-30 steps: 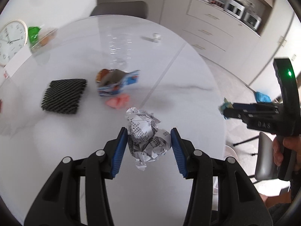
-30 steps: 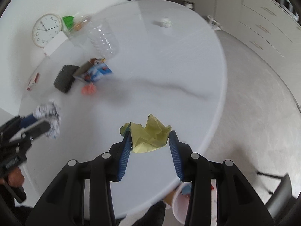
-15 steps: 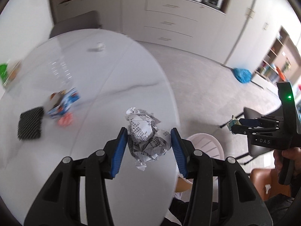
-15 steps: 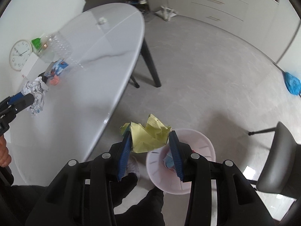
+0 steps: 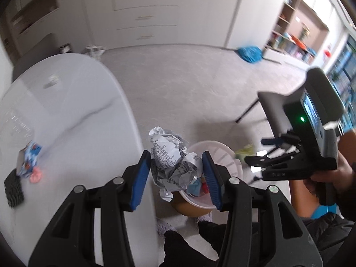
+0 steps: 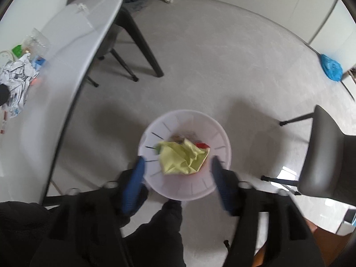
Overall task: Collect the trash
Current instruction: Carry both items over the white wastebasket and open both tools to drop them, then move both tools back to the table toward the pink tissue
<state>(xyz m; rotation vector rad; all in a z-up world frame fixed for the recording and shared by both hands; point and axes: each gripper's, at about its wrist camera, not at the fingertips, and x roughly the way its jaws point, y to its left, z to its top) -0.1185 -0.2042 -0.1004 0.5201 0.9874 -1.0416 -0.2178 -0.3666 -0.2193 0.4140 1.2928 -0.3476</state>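
My left gripper (image 5: 175, 171) is shut on a crumpled newspaper ball (image 5: 172, 166) and holds it at the table's edge, above the near rim of a white trash bin (image 5: 224, 155) on the floor. My right gripper (image 6: 178, 175) is open directly above the bin (image 6: 213, 133). A crumpled yellow paper (image 6: 182, 158) is free between its spread fingers, over the bin's mouth. The newspaper ball also shows at the left of the right wrist view (image 6: 17, 77). The right gripper shows in the left wrist view (image 5: 267, 153).
The white oval table (image 5: 77, 122) holds a blue snack wrapper (image 5: 29, 158), a pink scrap (image 5: 35, 175) and a black mesh pad (image 5: 13, 189). A dark chair (image 6: 327, 160) stands right of the bin. A blue bag (image 6: 331, 66) lies on the floor.
Both grippers swung from over the table to the bin. My right gripper opened and let go of the yellow paper. The left still holds the newspaper ball.
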